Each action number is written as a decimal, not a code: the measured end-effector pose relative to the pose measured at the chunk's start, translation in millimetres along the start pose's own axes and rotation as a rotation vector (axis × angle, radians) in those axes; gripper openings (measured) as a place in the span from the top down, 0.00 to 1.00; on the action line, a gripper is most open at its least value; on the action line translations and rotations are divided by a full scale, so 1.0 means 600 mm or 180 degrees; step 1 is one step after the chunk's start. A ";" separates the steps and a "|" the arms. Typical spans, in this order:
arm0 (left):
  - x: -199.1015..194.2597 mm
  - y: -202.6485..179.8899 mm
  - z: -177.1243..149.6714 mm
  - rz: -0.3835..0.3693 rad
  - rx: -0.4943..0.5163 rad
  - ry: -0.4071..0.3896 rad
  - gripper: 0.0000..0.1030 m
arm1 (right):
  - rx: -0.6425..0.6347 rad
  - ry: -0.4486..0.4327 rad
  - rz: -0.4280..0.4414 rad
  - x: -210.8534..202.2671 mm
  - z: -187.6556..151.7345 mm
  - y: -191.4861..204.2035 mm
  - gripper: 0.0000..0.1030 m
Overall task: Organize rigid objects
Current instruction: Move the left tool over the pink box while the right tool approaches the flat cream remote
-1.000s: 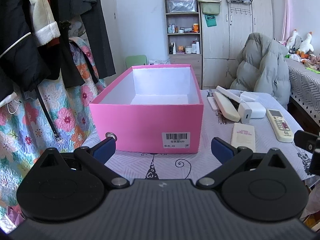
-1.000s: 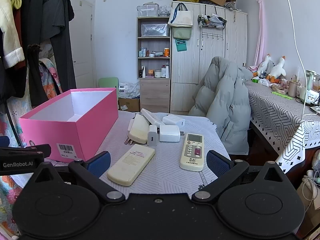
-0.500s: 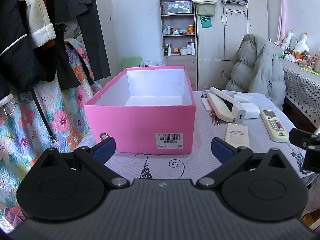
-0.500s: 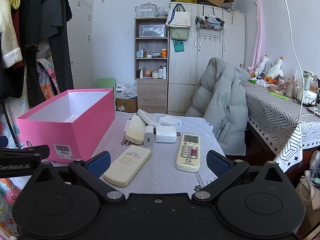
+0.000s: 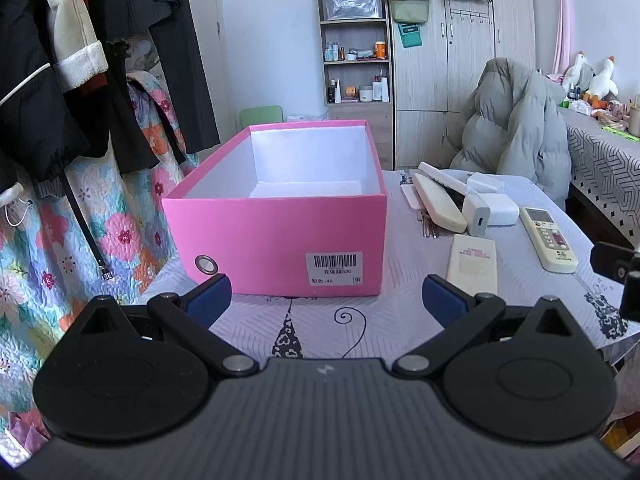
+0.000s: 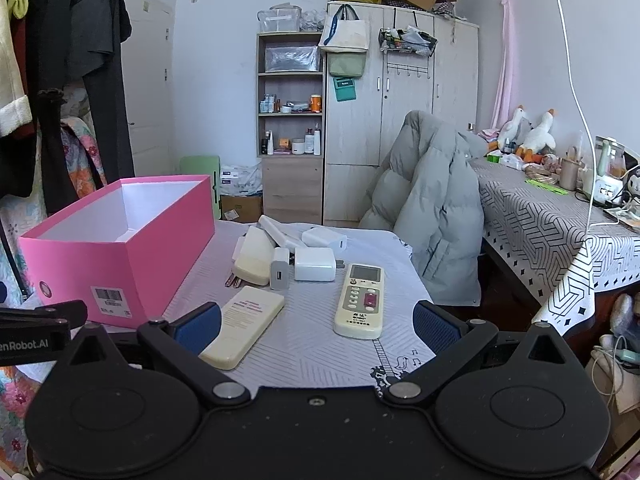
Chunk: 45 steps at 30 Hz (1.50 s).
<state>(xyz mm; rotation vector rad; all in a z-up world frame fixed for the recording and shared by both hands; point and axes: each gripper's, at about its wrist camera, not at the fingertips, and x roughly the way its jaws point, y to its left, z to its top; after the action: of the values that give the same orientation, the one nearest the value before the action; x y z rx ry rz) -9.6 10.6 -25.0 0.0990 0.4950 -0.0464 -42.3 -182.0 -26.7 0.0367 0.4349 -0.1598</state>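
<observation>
Pink shoebox (image 5: 280, 236), empty, on tabletop (image 6: 320, 344); remote control (image 6: 360, 300), chargers beside it. Left gripper (image 5: 326, 298), right gripper (image 6: 316, 320): fingers spread, unladen. Step: approach; next, likely grasp remote.

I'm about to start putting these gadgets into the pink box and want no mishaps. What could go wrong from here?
1. The chargers and cream cases lie overlapping in a pile, so pulling one may drag or knock its neighbours.
2. The remote control and the flat cream case lie near the table's front edge; a slipped grasp might push them off.
3. The pink box looks light and empty; bumping its wall could slide it.
</observation>
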 end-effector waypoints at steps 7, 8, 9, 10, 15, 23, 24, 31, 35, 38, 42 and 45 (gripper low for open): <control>0.002 -0.003 -0.004 -0.0002 0.0016 0.0027 0.00 | -0.0009 0.0004 0.0006 0.000 -0.001 0.001 0.00; 0.002 -0.003 -0.004 -0.0002 0.0015 0.0024 0.00 | -0.0012 0.0005 0.0008 0.000 -0.002 0.002 0.00; 0.002 -0.003 -0.004 0.0000 0.0013 0.0022 0.00 | -0.0014 0.0004 0.0010 0.000 -0.002 0.002 0.00; 0.003 -0.003 -0.003 0.0000 0.0014 0.0020 0.00 | -0.0018 0.0005 0.0013 0.000 -0.002 0.002 0.00; -0.008 -0.002 0.003 -0.0028 0.0027 0.0008 0.00 | -0.0046 -0.0003 0.0023 -0.003 -0.001 0.005 0.00; -0.015 0.009 0.020 -0.0194 0.0000 0.0032 0.00 | 0.0014 -0.0155 0.0097 0.007 -0.004 0.000 0.00; -0.012 0.014 0.025 -0.0225 -0.0012 0.0037 0.00 | 0.0062 -0.0184 0.0152 0.012 -0.006 -0.004 0.00; -0.009 0.088 0.094 -0.0377 -0.0118 -0.0423 0.00 | -0.0005 -0.0083 0.0517 0.053 0.028 0.004 0.00; 0.019 0.123 0.147 -0.0209 -0.0029 -0.0432 0.00 | -0.0035 0.0028 0.0658 0.081 0.048 0.020 0.00; 0.059 0.143 0.185 -0.0172 0.0046 -0.0311 0.00 | -0.0048 0.0170 0.0698 0.111 0.053 0.034 0.00; 0.129 0.159 0.229 -0.0184 0.0254 -0.0066 0.00 | -0.0084 0.0429 0.0757 0.144 0.055 0.052 0.00; 0.192 0.175 0.254 -0.0198 0.0399 0.0141 0.00 | -0.0119 0.0598 0.0773 0.164 0.056 0.067 0.00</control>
<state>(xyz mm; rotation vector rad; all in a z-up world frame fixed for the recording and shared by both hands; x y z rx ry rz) 170.6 96.6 62.3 0.2079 0.5394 -0.1366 66.4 -159.3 -37.5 0.0678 0.6167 0.0918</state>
